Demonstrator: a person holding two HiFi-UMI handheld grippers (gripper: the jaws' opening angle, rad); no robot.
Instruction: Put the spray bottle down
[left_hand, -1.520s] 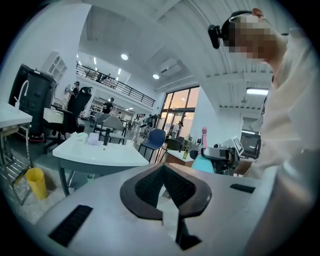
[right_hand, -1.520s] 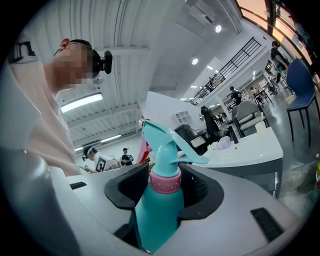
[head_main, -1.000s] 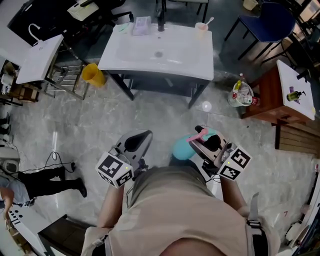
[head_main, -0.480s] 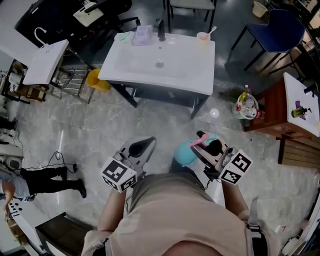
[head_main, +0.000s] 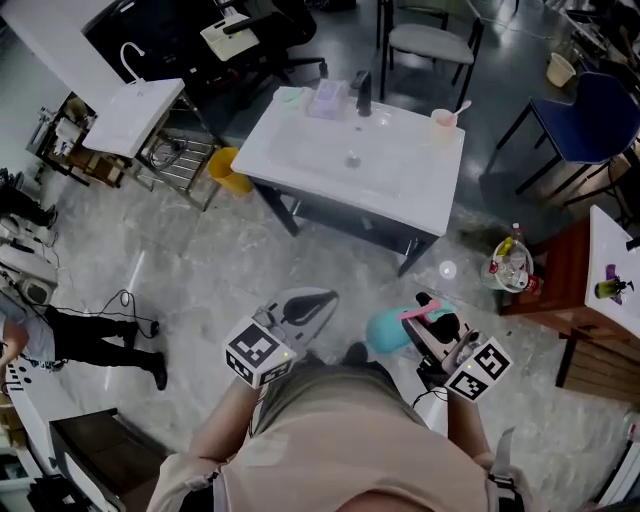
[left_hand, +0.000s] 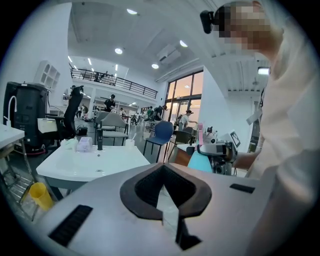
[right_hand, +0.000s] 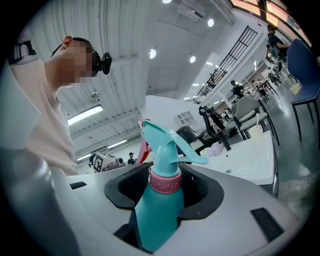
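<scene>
A teal spray bottle (head_main: 385, 331) with a pink collar and pink trigger hangs above the marble floor, in front of my body. My right gripper (head_main: 424, 318) is shut on it, and in the right gripper view the dark pads clasp the bottle (right_hand: 159, 202) just below the collar. My left gripper (head_main: 311, 300) is held level beside it, shut with nothing in it; its pads meet in the left gripper view (left_hand: 162, 172). That view also shows the bottle (left_hand: 200, 162) off to the right. A white sink table (head_main: 300, 150) stands ahead, apart from both grippers.
On the sink table stand a faucet (head_main: 363, 94), a pink cup (head_main: 443, 120) and a tissue pack (head_main: 327, 99). A yellow bin (head_main: 230, 170) sits at its left. A wooden cabinet (head_main: 545, 290), a bag of bottles (head_main: 505, 265) and a blue chair (head_main: 590, 120) are at right. A person (head_main: 90, 345) stands at left.
Both grippers and my body have moved forward toward the sink table, which now sits lower and further right in the head view. The right gripper's hold on the bottle is unchanged.
</scene>
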